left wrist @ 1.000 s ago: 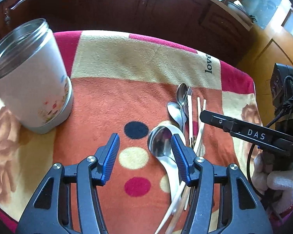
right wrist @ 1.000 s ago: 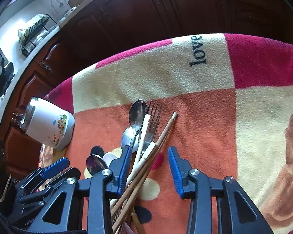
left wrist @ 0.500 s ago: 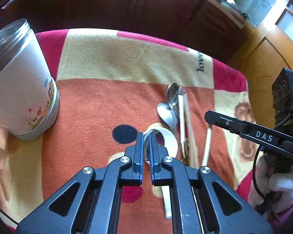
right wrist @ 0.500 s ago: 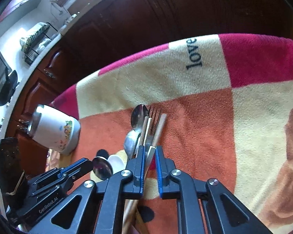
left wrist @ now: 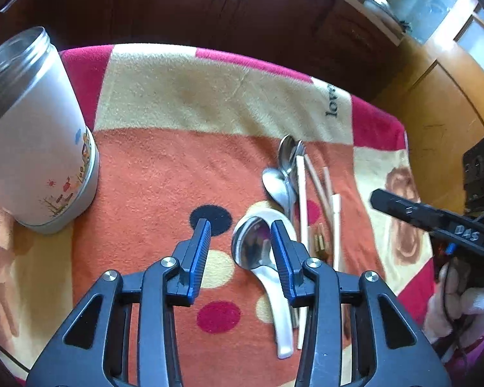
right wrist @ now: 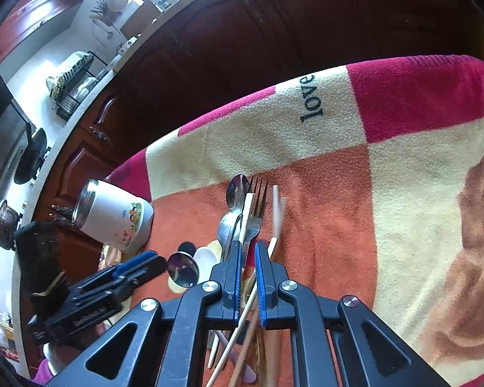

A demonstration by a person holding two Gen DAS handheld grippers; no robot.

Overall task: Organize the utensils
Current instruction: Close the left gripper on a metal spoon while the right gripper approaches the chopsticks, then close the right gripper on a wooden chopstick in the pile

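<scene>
A pile of utensils lies on the patterned blanket: a round steel ladle spoon over a white ceramic spoon, two steel spoons, a fork and several chopsticks. My left gripper is open, its jaws on either side of the ladle bowl. My right gripper is nearly shut around chopsticks, which look blurred and lifted. The white steel-rimmed canister stands upright at the left; it also shows in the right wrist view.
The blanket covers a small table; dark wooden cabinets stand just behind it. A kitchen counter with a dish rack lies far left in the right wrist view.
My left gripper was open, shut half a second ago, and has opened again around the ladle. My right gripper closed on the chopsticks and stays closed; one chopstick has shifted right.
</scene>
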